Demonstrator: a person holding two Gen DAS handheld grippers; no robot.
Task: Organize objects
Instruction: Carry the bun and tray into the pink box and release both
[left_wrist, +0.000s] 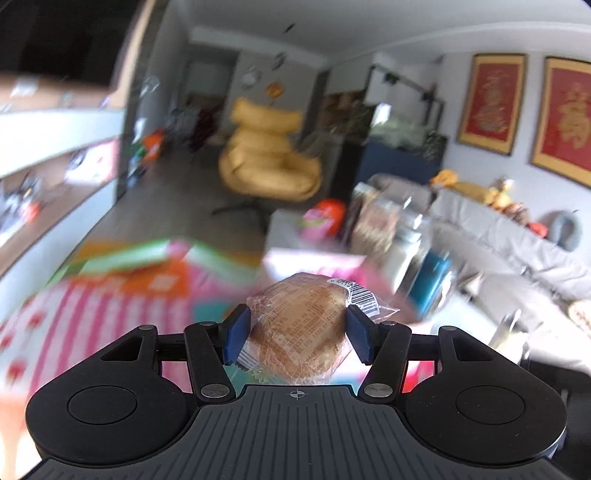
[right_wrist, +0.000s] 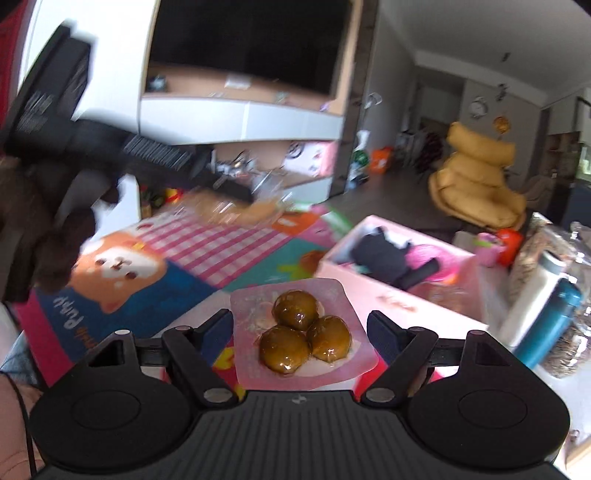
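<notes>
While the left gripper (left_wrist: 297, 332) pinches a wrapped bun (left_wrist: 301, 328), the right gripper (right_wrist: 300, 332) pinches a three-sweet pack (right_wrist: 304, 332).

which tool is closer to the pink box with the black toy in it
Right. The right tool, shut on a pink snack pack, sits just short of the pink box. The left tool holds a wrapped bun farther back.

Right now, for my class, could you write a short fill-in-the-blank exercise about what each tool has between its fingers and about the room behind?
1. The left tool is clamped on a wrapped ____.
2. The pink packet between the right tool's fingers shows ____ glazed brown balls.
3. The armchair across the room is ____ in colour.
4. The open box on the table is ____.

Missing words: bun; three; yellow; pink
</notes>
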